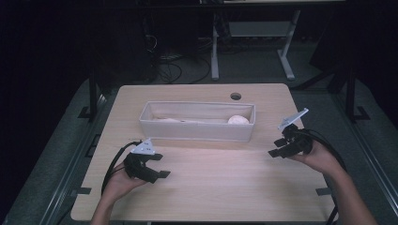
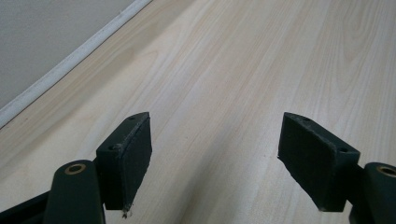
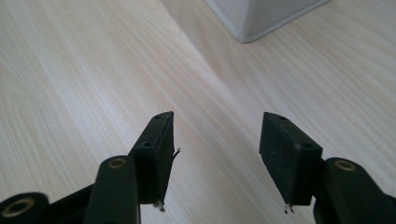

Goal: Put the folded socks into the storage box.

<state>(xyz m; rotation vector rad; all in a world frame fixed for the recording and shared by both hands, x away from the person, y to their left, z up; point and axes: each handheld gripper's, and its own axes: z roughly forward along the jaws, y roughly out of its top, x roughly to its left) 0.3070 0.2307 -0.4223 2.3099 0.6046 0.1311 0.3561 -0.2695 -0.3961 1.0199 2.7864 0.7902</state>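
Note:
A long white fabric bin (image 1: 197, 123) stands across the middle of the light wooden table (image 1: 211, 183). Inside it lie a pale round object (image 1: 238, 120) at the right end and a pale flat item (image 1: 171, 120) toward the left. My left gripper (image 1: 159, 165) hovers in front of the bin's left end, jaws wide apart with bare wood between them (image 2: 215, 140). My right gripper (image 1: 278, 147) sits off the bin's right end, pointing left, open and holding nothing (image 3: 217, 135). The bin's wall (image 2: 42, 42) runs along the left gripper view's upper left; its corner (image 3: 261, 18) tops the right gripper view.
A round cable hole (image 1: 235, 96) is in the table behind the bin. Desk legs (image 1: 215, 51) and loose cables (image 1: 173, 70) stand on the dark floor beyond. Black cables trail from both grippers toward the near edge.

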